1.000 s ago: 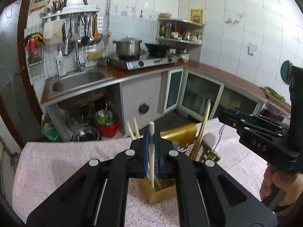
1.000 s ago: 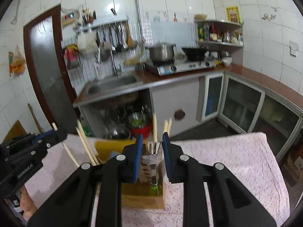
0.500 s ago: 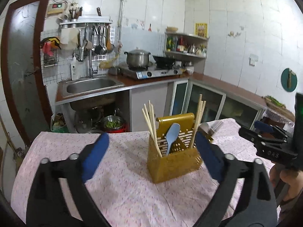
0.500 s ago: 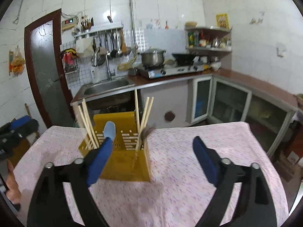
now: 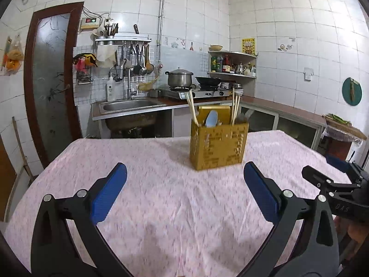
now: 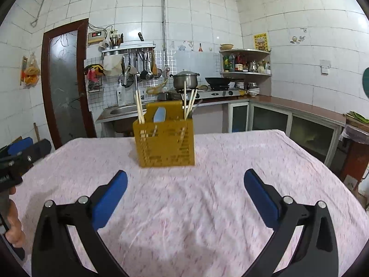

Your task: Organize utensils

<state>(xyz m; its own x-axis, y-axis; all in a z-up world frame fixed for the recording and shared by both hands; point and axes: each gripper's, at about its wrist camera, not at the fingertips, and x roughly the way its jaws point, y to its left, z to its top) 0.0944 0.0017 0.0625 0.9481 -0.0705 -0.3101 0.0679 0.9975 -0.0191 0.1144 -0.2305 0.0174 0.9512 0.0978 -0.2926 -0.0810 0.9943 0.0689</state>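
Legible lettering: "DAS", pale capitals on the black body of the right gripper (image 5: pixel 341 177), lower right of the left wrist view. Yellow wall poster (image 5: pixel 248 46) and red display box (image 5: pixel 90 20): characters unreadable.

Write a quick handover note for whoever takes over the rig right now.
Left tool: jaws opening wide, nothing between them, above the tablecloth.
Right tool: same, opening, empty.
Holder: yellow, upright on the table, beyond both tools. It contains chopsticks at the left, a blue spoon in the middle, more chopsticks and something dark at the right.
Done: the utensils in view all stand in the holder.
Left: no loose utensils in view on the cloth; check outside the views before finishing.
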